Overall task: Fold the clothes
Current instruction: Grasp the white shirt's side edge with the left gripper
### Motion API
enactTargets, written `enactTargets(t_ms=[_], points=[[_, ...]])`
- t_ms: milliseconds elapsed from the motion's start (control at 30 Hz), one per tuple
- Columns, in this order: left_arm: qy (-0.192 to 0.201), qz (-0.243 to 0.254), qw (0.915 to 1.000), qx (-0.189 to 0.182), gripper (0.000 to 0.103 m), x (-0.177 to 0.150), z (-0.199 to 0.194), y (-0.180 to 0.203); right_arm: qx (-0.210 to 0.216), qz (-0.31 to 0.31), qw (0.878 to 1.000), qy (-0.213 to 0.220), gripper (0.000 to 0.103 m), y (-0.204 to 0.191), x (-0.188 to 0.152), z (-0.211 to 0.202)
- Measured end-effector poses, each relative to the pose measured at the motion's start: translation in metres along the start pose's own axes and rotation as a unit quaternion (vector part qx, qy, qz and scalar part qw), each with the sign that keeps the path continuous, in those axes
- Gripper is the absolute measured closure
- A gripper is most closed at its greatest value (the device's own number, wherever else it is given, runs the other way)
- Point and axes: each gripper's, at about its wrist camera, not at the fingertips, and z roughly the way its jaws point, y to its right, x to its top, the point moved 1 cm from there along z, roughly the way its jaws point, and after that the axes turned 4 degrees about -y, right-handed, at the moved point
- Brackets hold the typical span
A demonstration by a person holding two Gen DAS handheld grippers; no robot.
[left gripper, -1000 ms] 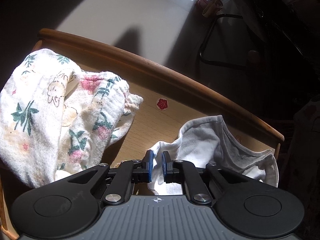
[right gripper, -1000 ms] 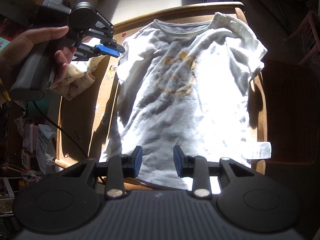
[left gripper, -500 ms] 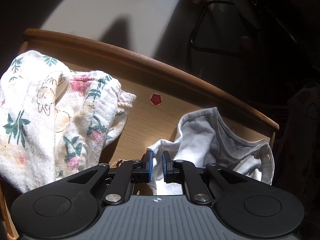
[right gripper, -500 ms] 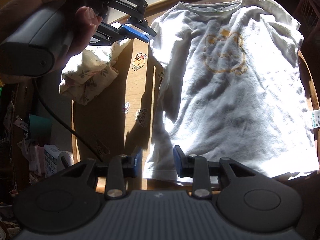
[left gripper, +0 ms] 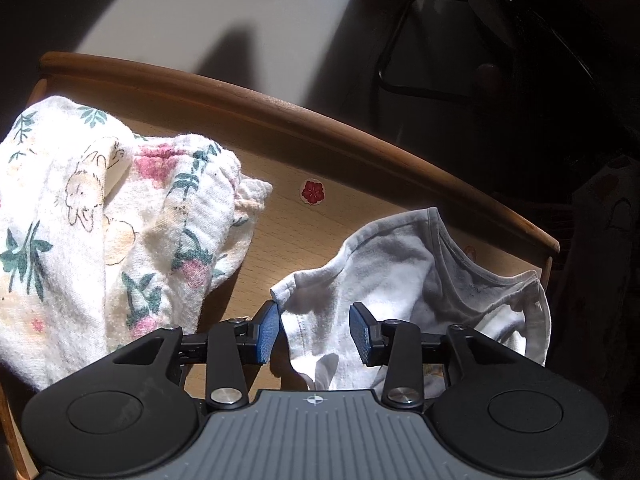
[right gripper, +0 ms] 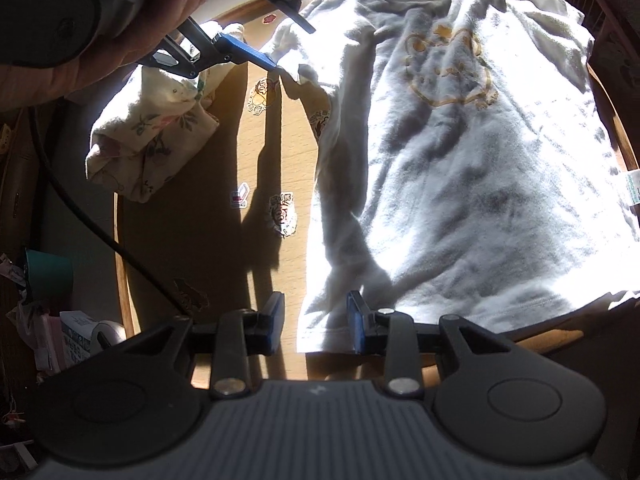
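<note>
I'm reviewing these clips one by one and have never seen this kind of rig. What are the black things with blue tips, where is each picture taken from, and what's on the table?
There is no robot here. A person holds a pair of hand-held tongs in each hand, and a wide-angle camera on each one looks forward along its blue pads.

The left-hand view shows the left tongs at the bottom. Their jaws are opening, with the sleeve of the white T-shirt lying loose between them. Left of it is a crumpled floral garment.

The right-hand view shows the right tongs open over the shirt's bottom corner, gripping nothing. The whole T-shirt lies spread on the wooden table, which has stickers on it. At top left you see the hand holding the left tongs by the sleeve.
</note>
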Motion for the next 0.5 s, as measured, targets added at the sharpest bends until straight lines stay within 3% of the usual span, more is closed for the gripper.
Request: enactTargets(t_ms=[200, 300, 333, 367, 500], points=[[0.021, 0.012, 0.9996, 0.013, 0.061, -0.002, 0.001, 0.007, -0.005, 0.006, 1.000, 0.000, 0.070, 0.000, 0.001, -0.001], [0.030, 0.028, 0.9990, 0.021, 0.071, -0.004, 0.004, 0.016, -0.010, 0.006, 1.000, 0.003, 0.070, 0.000, 0.000, -0.001], [0.031, 0.038, 0.9985, 0.024, 0.077, -0.005, 0.005, 0.019, -0.011, 0.005, 1.000, 0.003, 0.070, 0.000, -0.001, -0.001], [0.030, 0.048, 0.9980, 0.027, 0.089, -0.005, 0.006, 0.020, -0.012, 0.004, 1.000, 0.005, 0.070, -0.001, -0.001, -0.001], [0.028, 0.025, 0.9992, 0.014, 0.096, -0.004, 0.006, 0.013, -0.010, -0.007, 1.000, 0.011, 0.070, -0.004, -0.008, -0.001]])
